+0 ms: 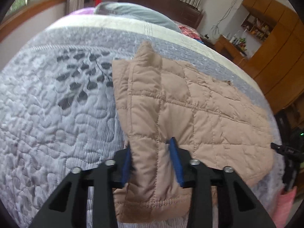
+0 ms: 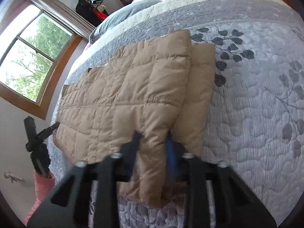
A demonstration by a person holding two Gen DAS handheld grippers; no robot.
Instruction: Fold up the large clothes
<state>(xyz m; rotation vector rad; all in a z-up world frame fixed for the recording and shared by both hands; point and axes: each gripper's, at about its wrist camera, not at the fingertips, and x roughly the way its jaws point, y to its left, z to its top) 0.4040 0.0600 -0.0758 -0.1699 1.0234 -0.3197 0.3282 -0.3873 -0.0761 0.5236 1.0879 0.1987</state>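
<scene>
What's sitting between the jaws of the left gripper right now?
A thick fold of the tan quilted jacket fills the gap of the left gripper, its blue pads pressing either side; the left wrist view shows it.

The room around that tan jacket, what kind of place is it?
Most likely a home bedroom: the quilted jacket lies on a bed's quilt, with a pillow and dark headboard beyond, and a curtained window.

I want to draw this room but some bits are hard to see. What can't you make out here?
- Left wrist view: the shelf items are too small to name.
- Left wrist view: the jacket's near edge is hidden behind the left tool.
- Right wrist view: the right tool is motion-blurred, so its grip on the jacket is unclear.
- Right wrist view: the dark things by the window are too small to name.
</scene>
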